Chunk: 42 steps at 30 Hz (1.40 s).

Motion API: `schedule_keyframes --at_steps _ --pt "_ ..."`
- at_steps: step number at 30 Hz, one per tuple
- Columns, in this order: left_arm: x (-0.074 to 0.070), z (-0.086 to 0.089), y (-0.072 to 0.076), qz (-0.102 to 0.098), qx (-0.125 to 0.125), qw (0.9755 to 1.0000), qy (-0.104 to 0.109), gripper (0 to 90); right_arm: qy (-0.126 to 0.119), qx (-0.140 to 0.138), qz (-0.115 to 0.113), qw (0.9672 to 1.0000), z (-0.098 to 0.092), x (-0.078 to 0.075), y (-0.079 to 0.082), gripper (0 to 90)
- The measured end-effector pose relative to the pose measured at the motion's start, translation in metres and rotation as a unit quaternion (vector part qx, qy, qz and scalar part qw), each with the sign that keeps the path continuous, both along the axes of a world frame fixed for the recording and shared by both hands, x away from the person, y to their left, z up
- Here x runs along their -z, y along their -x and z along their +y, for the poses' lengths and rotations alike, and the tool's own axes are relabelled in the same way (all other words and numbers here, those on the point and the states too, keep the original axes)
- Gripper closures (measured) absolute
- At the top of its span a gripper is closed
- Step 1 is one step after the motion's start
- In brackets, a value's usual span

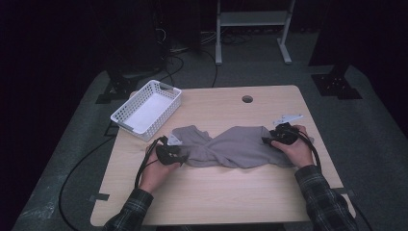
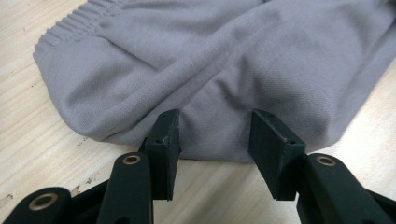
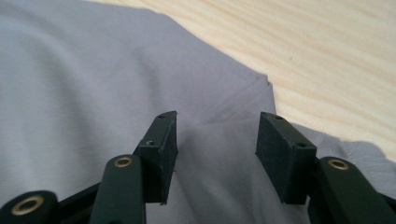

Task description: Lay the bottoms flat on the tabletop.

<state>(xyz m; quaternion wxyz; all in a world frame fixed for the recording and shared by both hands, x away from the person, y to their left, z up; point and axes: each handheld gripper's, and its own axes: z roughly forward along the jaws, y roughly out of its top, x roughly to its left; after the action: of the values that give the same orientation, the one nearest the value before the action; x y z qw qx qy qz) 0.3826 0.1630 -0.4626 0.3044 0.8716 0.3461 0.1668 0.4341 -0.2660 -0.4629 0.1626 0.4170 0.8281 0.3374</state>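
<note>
Grey cloth [image 1: 231, 147] lies crumpled at centre frame on the table [image 1: 216, 192], with the left gripper [image 1: 179, 157] and right gripper [image 1: 267, 140] at its opposite ends, jaws parted and gripping nothing, apparently placed for folding.

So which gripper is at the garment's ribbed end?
The left gripper: ribbed hem shows by it on the grey garment; the right gripper faces plain fabric.
</note>
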Motion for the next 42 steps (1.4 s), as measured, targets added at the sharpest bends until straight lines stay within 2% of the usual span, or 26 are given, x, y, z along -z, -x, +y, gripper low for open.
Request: schedule_keyframes --at_steps 2,7,10,16,23,27,29,31,34,37,39,40,42 --pt "0.000 -0.001 -0.002 -0.002 -0.002 1.0000 -0.006 52.8 0.007 0.002 0.011 0.9999 -0.001 0.004 0.000 45.9" --pt "-0.001 -0.003 -0.013 -0.011 -0.009 0.9998 -0.017 53.1 -0.002 0.003 0.021 0.9998 -0.006 0.004 0.003 51.8" --pt "0.001 -0.003 -0.020 -0.014 -0.018 0.9997 -0.009 54.2 0.005 -0.008 0.023 0.9997 -0.006 0.004 0.007 52.9" --pt "0.000 -0.007 -0.028 -0.019 -0.024 0.9993 -0.020 54.1 0.005 -0.035 0.033 0.9988 -0.002 0.002 0.023 53.1" --pt "0.000 -0.013 -0.041 -0.020 -0.027 0.9992 -0.021 54.1 0.013 -0.083 0.033 0.9959 0.022 0.002 0.039 52.6" --pt "0.000 -0.017 -0.045 -0.021 -0.025 0.9993 -0.017 54.4 0.020 -0.114 0.037 0.9925 0.037 0.001 0.047 52.1" --pt "0.001 -0.017 -0.045 -0.020 -0.024 0.9994 -0.013 54.4 0.021 -0.117 0.035 0.9923 0.040 -0.001 0.048 54.1" --pt "0.000 -0.015 -0.044 -0.015 -0.023 0.9996 -0.012 53.1 0.001 -0.108 0.026 0.9938 0.037 -0.006 0.046 54.1" --pt "-0.003 -0.011 -0.041 -0.007 -0.021 0.9998 -0.002 51.4 -0.028 -0.087 0.006 0.9958 0.031 -0.014 0.039 48.5" --pt "-0.007 -0.006 -0.036 -0.009 -0.020 0.9996 0.017 50.3 -0.062 -0.077 0.012 0.9950 0.030 -0.015 0.030 45.7" --pt "-0.008 -0.004 -0.033 -0.010 -0.019 0.9995 0.023 49.8 -0.077 -0.073 0.028 0.9939 0.033 -0.010 0.024 45.2" --pt "-0.009 -0.004 -0.031 -0.011 -0.018 0.9995 0.024 49.2 -0.078 -0.075 0.033 0.9936 0.034 -0.007 0.022 45.2" --pt "-0.011 -0.002 -0.028 -0.012 -0.017 0.9994 0.027 47.9 -0.063 -0.072 0.046 0.9944 0.040 0.004 0.017 48.1"
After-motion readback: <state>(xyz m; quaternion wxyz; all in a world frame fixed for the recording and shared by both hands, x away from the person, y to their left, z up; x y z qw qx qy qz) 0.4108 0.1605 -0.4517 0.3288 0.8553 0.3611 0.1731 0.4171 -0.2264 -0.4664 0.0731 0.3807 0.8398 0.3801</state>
